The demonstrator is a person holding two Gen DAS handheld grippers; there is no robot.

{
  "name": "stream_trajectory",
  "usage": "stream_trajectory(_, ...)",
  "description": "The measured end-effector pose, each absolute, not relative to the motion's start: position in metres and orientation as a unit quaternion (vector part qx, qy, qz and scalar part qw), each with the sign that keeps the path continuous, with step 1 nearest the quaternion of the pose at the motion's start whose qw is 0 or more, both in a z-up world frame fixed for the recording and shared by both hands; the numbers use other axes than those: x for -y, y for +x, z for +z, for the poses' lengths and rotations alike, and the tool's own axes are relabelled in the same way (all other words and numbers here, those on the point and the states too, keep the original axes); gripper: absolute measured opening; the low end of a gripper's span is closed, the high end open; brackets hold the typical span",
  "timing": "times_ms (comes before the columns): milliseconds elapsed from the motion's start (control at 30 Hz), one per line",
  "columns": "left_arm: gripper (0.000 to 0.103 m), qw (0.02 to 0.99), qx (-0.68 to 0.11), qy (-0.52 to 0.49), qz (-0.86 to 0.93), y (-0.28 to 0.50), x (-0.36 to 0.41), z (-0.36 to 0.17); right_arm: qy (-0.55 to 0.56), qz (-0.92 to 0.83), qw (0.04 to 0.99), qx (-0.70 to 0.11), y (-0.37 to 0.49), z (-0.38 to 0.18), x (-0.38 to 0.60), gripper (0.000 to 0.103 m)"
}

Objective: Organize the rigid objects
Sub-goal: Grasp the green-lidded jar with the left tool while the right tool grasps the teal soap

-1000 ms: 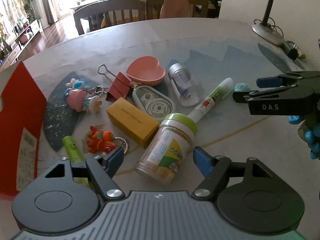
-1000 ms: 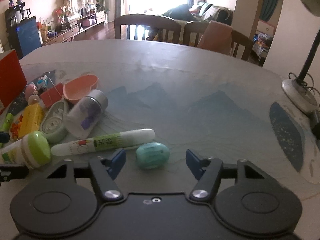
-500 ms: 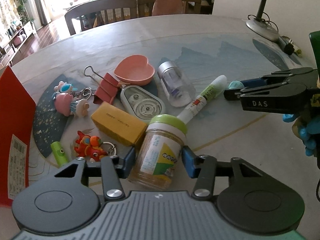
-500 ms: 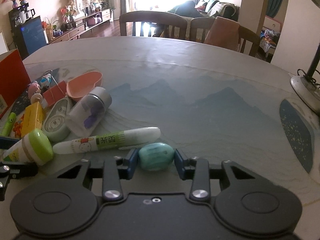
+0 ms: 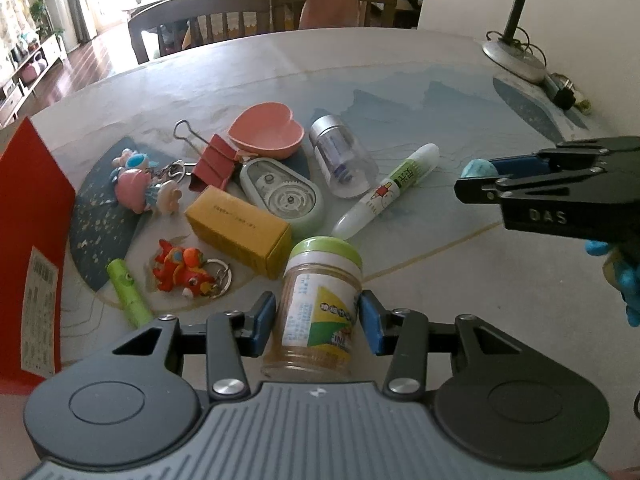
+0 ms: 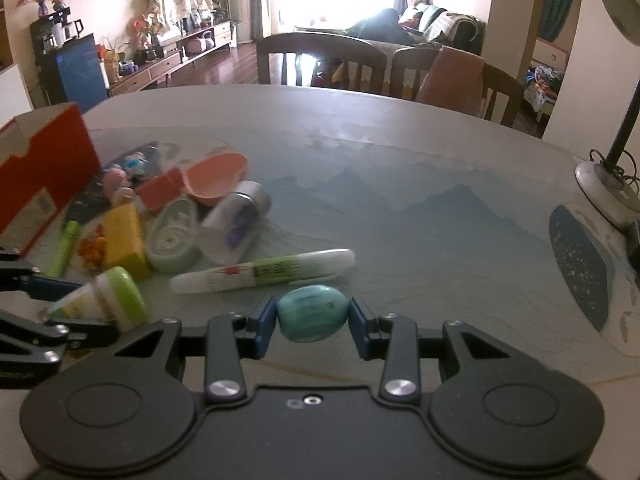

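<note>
A second ago the left tool [image 5: 317, 322] stood wide, its blue pads clear on either side of the green-lidded jar [image 5: 316, 308] that lay at the bottom centre of the left wrist view. Now the jaws are closing, the pads [image 5: 262, 322] against the jar's sides. The jar has tipped up, its lid toward the top of the frame.

The right tool [image 6: 312, 320] was also spread, the teal egg-shaped stone [image 6: 312, 314] loose on the counter [image 6: 400, 200] between its pads. It has since clamped the stone from both sides, and the stone now sits lower in the right wrist view, apart from the white glue pen [image 6: 264, 272] it lay beside.
</note>
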State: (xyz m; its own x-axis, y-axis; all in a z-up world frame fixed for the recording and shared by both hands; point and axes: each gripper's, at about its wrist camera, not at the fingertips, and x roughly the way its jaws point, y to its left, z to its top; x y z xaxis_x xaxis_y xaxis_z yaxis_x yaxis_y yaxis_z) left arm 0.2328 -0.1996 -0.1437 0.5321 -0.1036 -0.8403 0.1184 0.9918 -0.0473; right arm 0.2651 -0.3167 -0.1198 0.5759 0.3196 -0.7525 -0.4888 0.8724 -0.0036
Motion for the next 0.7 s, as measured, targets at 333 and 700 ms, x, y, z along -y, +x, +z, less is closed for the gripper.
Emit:
stream_trajectory(333, 0.044, 0.885, -0.461, -0.031, -0.053, 0.214, 0.177, -0.116, -0.100, 0.261, 0.878, -0.387, 0.228, -0.082, 0.300, 0.039)
stream_trajectory(700, 0.044, 0.897, -0.437, -0.068, -0.017, 0.195, 0.136, -0.073, -0.109, 0.310, 0.871, -0.366, 0.207, -0.041, 0.264, 0.039)
